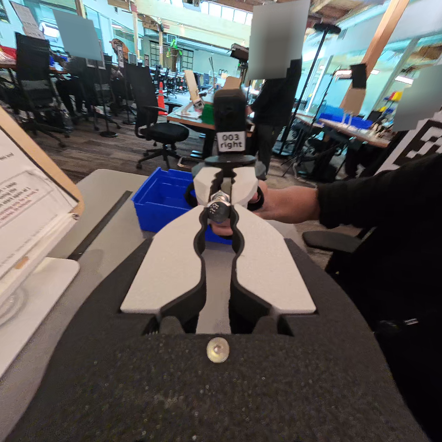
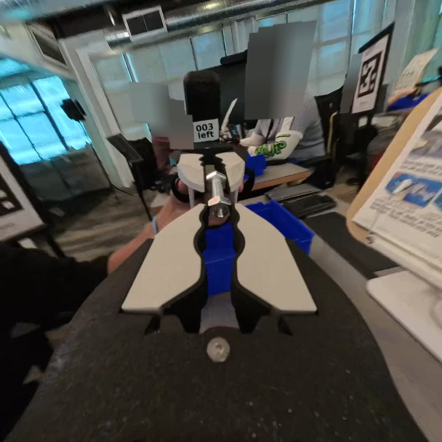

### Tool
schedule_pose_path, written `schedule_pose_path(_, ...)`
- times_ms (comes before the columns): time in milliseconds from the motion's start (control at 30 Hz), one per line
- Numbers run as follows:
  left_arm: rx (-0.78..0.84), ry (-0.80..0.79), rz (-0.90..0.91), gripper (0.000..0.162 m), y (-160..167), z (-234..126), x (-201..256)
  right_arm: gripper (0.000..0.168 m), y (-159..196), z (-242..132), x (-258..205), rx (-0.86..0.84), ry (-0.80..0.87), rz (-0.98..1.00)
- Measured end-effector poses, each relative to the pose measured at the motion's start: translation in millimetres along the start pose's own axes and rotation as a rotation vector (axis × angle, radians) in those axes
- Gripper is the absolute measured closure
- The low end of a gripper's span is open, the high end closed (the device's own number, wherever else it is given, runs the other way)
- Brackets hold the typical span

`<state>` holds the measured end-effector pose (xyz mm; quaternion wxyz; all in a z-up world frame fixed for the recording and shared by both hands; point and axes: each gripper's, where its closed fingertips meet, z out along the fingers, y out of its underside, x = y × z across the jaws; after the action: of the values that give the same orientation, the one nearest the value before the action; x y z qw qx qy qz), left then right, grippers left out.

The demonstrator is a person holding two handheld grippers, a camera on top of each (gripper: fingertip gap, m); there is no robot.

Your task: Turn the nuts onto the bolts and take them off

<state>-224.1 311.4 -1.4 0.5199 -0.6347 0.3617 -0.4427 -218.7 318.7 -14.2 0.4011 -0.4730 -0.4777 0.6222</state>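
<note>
Above a grey table [image 1: 107, 186] in an open office, the left gripper [image 1: 218, 212] is clamped on the bolt [image 1: 218, 210] head. Facing it, the right gripper [image 2: 218, 211] pinches the nut [image 2: 218, 201] on the bolt's thread. A blue bin [image 1: 162, 205] sits below them.

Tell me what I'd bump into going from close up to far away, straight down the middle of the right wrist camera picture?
Right gripper → nut → bolt shaft → bolt head → left gripper clamped on that head.
</note>
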Motion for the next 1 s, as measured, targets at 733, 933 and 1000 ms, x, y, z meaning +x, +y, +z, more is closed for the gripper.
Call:
schedule_pose_path(733, 0.042, 0.193, -0.482, 0.146, 9.8, 8.6, -8.0, 0.151, -8.3, -8.5, 19.8, -0.501, 0.59, -2.384)
schedule_pose_path(933, 0.04, 0.172, -0.45, 0.146, 8.8, 10.6, -8.4, 0.151, -11.3, -13.7, 24.9, -0.432, 0.635, -2.3)
schedule_pose_path(1000, 0.039, 0.164, -0.436, 0.146, 8.6, 10.4, -8.6, 0.144, -11.5, -14.8, 23.1, -0.365, 0.649, -2.26)
